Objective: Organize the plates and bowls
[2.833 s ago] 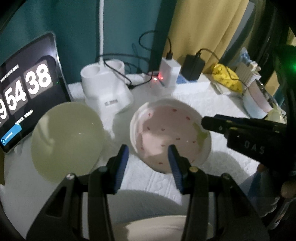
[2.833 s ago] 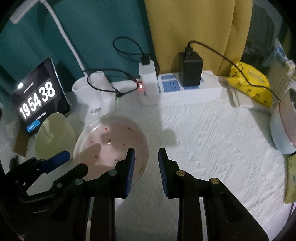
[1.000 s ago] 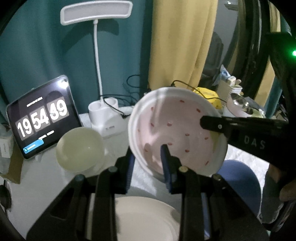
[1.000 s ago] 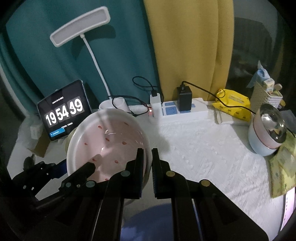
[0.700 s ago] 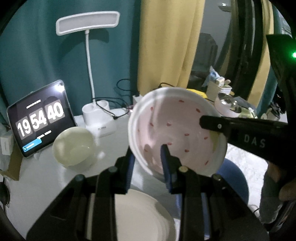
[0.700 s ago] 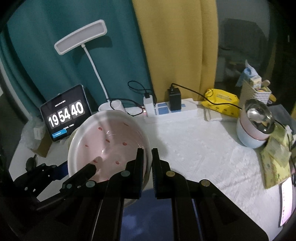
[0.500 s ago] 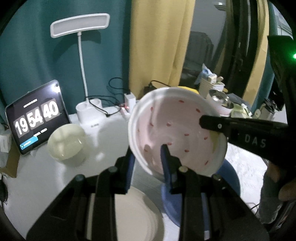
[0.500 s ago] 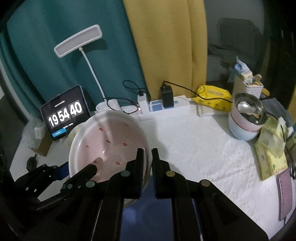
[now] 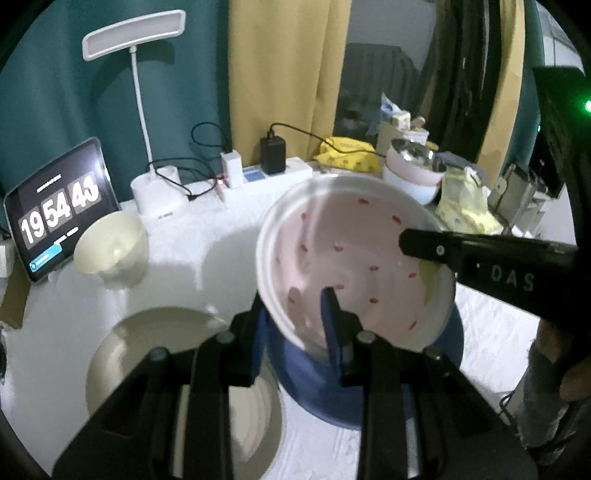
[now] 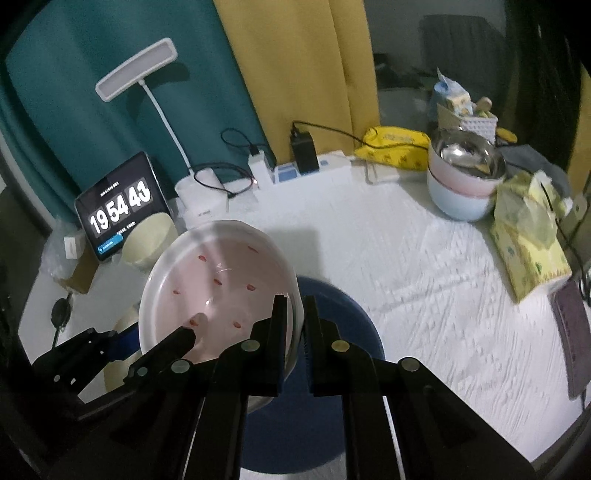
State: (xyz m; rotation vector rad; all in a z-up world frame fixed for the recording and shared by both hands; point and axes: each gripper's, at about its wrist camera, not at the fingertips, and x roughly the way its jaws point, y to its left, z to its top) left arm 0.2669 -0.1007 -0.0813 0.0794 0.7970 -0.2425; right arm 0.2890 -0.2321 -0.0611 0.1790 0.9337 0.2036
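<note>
Both grippers, left gripper [image 9: 295, 314] and right gripper [image 10: 294, 321], clamped on pink bowl [image 9: 354, 266] rim; blue plate [image 10: 332, 369] directly beneath. Keep bowl level, centre over plate, lower evenly, release together.

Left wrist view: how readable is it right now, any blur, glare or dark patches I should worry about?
Left wrist view: motion-smeared; the clock tablet digits ghost, its screen the brightest patch; fisheye bends the desk lamp; the pink bowl stays fairly sharp and shadows the blue plate. Right wrist view: tablecloth streaked, corners vignetted black.
</note>
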